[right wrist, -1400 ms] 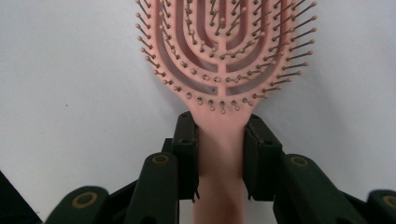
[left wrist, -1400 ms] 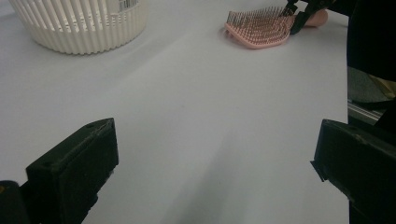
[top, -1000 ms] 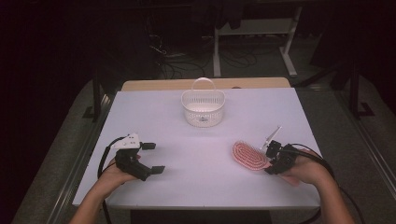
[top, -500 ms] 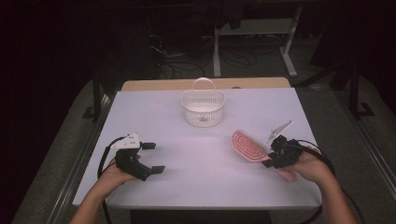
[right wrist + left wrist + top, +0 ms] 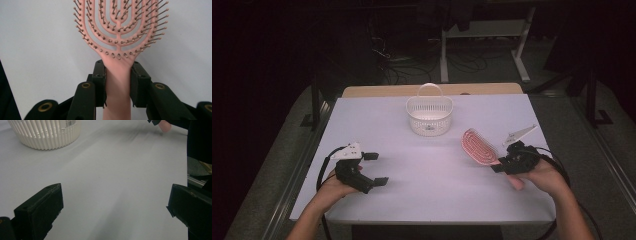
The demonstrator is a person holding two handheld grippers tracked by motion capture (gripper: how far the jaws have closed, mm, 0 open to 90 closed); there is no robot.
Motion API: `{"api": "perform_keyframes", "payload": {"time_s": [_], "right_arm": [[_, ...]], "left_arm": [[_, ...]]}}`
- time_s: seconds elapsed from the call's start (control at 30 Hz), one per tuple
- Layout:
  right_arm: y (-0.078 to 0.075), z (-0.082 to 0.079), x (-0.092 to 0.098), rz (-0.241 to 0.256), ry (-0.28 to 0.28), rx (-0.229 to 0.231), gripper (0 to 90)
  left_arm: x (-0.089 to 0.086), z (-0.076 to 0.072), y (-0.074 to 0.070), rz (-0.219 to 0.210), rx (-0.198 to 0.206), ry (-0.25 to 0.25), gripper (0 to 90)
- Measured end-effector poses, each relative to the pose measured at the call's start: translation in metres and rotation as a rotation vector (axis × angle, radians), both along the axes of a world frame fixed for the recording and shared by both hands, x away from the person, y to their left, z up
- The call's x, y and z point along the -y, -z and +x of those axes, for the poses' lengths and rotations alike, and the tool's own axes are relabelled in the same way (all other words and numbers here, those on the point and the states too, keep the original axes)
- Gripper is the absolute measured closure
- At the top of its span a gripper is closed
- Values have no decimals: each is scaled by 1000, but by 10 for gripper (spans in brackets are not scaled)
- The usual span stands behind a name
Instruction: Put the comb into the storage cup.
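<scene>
Moved: pink hairbrush [image 5: 478, 147], lifted basketward since earlier, handle clamped by right gripper [image 5: 504, 161]; white basket [image 5: 429, 115] remained unfilled; left gripper [image 5: 373, 169] jaws wide, idle.

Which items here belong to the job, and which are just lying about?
In the job:
- pink plastic vented hairbrush, handle clamped in the right gripper
- white slatted plastic basket with a handle, probably its destination

Lying about:
- left gripper, open, resting idle on the white table
- cables and metal stand legs beyond the table
</scene>
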State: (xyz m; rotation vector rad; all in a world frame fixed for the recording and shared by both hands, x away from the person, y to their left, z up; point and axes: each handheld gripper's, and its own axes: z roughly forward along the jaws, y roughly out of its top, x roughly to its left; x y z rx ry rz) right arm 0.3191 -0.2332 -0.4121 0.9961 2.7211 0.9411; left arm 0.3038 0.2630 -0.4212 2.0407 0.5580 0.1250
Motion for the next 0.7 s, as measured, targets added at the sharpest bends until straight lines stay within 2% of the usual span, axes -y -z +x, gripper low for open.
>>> {"api": "perform_keyframes", "payload": {"time_s": [0.3,0.5,0.7], "right_arm": [[-13,4,-1,75,20,57,682],[-23,10,-9,136,11,96,682],[-27,18,-21,157,0,121,682]], "left_arm": [[0,0,1,-7,-2,-6,0],[-1,1,0,-8,0,-10,0],[-2,1,0,-16,-2,-13,0]]}}
